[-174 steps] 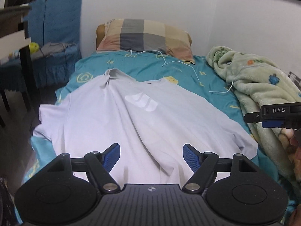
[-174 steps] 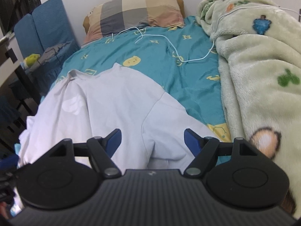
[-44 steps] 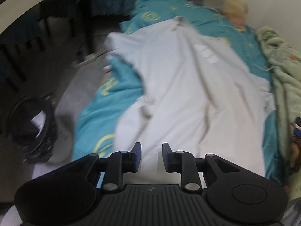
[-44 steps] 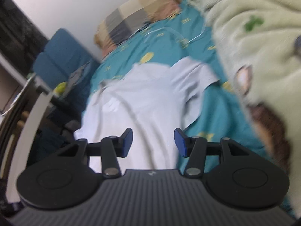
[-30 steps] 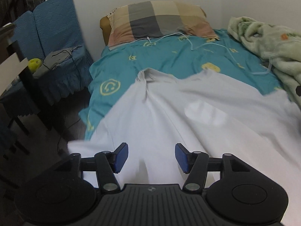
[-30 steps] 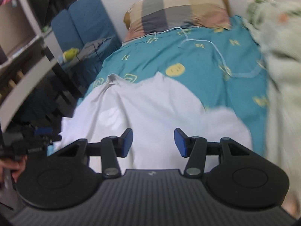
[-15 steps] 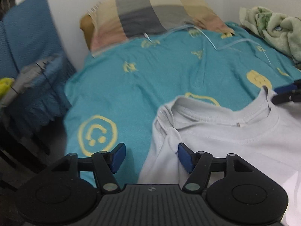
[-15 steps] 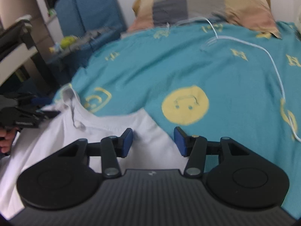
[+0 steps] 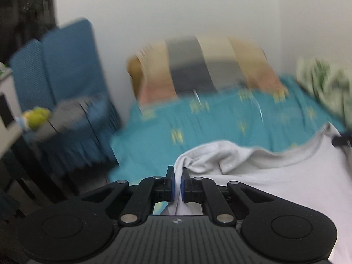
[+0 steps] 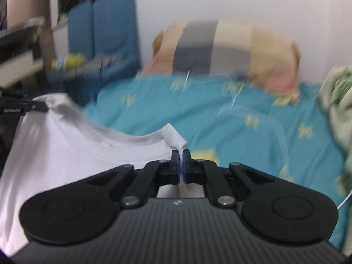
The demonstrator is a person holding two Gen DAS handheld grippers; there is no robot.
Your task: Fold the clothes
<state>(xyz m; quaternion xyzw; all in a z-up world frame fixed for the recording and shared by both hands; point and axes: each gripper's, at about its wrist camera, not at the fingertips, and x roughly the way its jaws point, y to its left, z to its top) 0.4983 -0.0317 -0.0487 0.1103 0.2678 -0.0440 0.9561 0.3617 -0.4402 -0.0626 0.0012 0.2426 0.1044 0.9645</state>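
A white T-shirt (image 9: 275, 176) hangs stretched above the teal bedsheet (image 9: 220, 121). My left gripper (image 9: 178, 176) is shut on the shirt's left shoulder beside the collar, with cloth bunched between the blue pads. My right gripper (image 10: 181, 156) is shut on the other shoulder of the white T-shirt (image 10: 66, 143), and the collar sags between the two grips. In the right wrist view, the left gripper (image 10: 33, 107) shows at the far left edge, on the shirt's corner. Both views are blurred by motion.
A checked pillow (image 9: 204, 70) leans against the white wall at the head of the bed. A green fleece blanket (image 10: 338, 101) is heaped on the right. A blue chair (image 9: 61, 72) with a grey cloth stands left of the bed. A white cable (image 10: 253, 114) crosses the sheet.
Both grippers were open near the collar half a second ago; now each has shut on a shoulder of the shirt and lifted it, with the collar raised off the sheet.
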